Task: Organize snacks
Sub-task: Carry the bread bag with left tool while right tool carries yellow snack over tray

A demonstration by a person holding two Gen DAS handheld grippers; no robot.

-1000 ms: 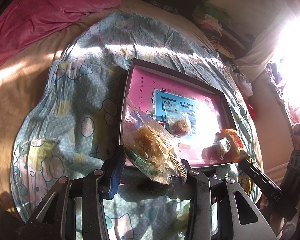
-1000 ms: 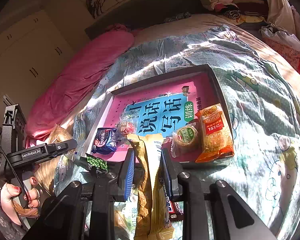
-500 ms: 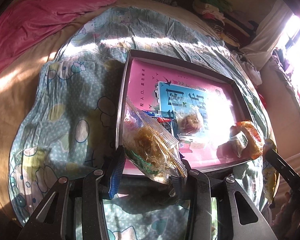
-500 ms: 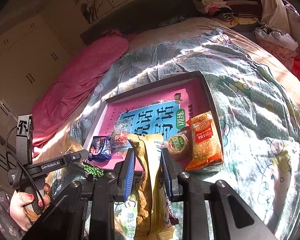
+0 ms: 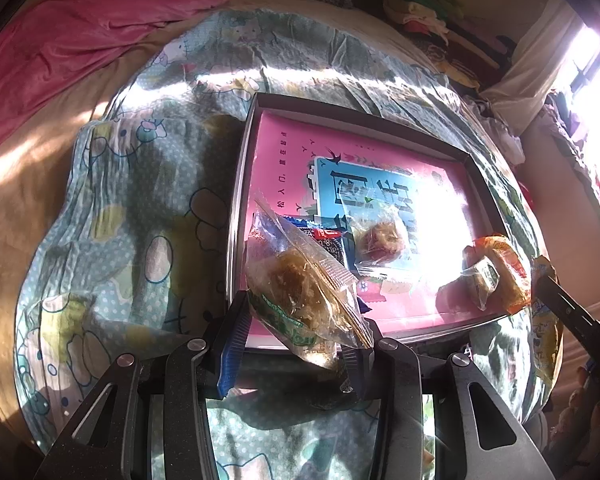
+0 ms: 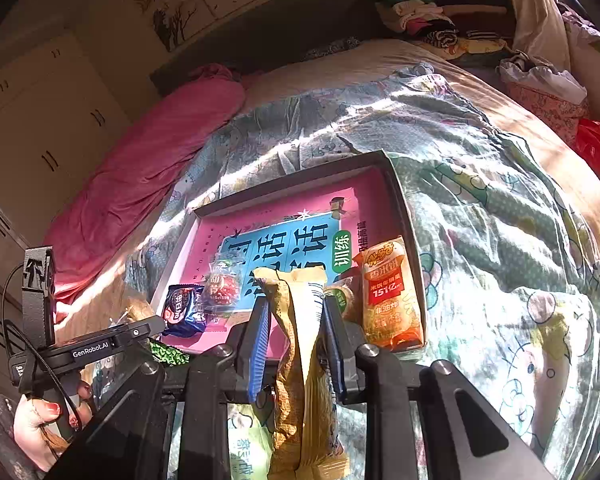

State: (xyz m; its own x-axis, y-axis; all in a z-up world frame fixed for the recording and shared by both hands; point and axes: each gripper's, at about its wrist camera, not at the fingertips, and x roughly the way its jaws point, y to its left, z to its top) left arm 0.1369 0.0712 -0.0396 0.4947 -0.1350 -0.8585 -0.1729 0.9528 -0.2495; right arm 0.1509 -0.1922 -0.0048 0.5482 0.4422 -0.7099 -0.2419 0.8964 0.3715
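**Both grippers loaded at the near edge of the tray**

1. Left gripper: held low over the bed, pointing across the near edge of the tray close to its near-left corner. Its fingers are closed on a clear pastry packet, which stands up tilted between them and leans over the tray rim.

2. Right gripper: held at the same near edge, further toward the near-right corner. Its fingers are closed on a yellow snack bag, which hangs down below the pads with its top sticking up above them.

3. Hidden or unclear:
   - The lower end of the yellow snack bag covers a green-printed packet that is cut off by the frame.
   - The pastry packet covers part of a dark blue biscuit pack lying in the tray.
   - Glare washes out the tray floor at the right in the left wrist view.
   - A small green packet shows only partly behind the left gripper body.

4. Tray contents: a wrapped red sweet and the biscuit pack sit near the near-left corner; an orange cracker bag lies against the right rim, with a small round cake just beside it.

5. Open room: the far half of the tray, printed pink and blue, carries nothing. The patterned quilt around the tray is bare on the far and right sides
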